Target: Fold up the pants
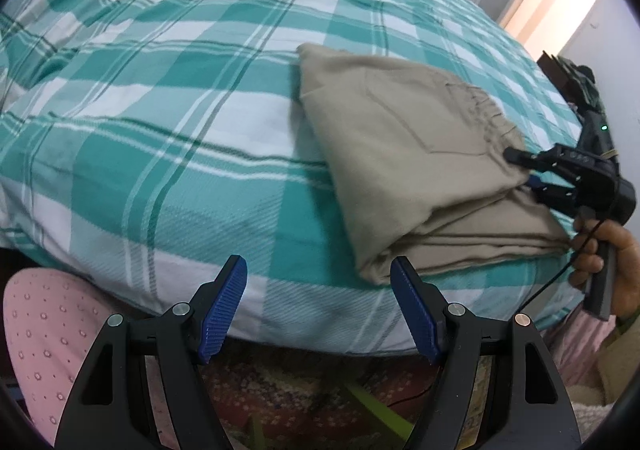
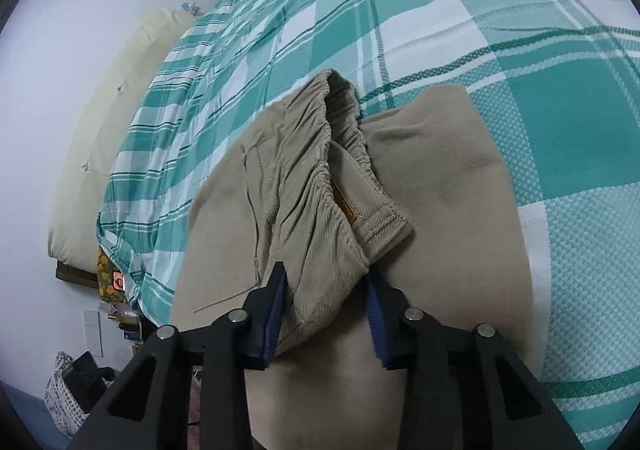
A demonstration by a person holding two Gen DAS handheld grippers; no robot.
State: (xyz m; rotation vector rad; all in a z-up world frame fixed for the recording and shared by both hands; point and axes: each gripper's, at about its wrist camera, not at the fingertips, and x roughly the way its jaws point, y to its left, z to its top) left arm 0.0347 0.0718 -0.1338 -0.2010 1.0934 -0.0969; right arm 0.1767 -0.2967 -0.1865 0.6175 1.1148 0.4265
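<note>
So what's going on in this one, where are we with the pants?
A person with a gripper in each hand is folding khaki pants on a bed with a teal plaid cover. The pants already lie folded into a stack near the bed's edge. The right gripper has the elastic waistband corner between its fingers. The left gripper is open and empty, hanging off the bed's near edge beside the stack.

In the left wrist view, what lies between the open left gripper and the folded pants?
Only bare checked bedspread separates the left gripper from the pants, whose near corner sits just beyond its right finger. The right gripper grips their far side.
</note>
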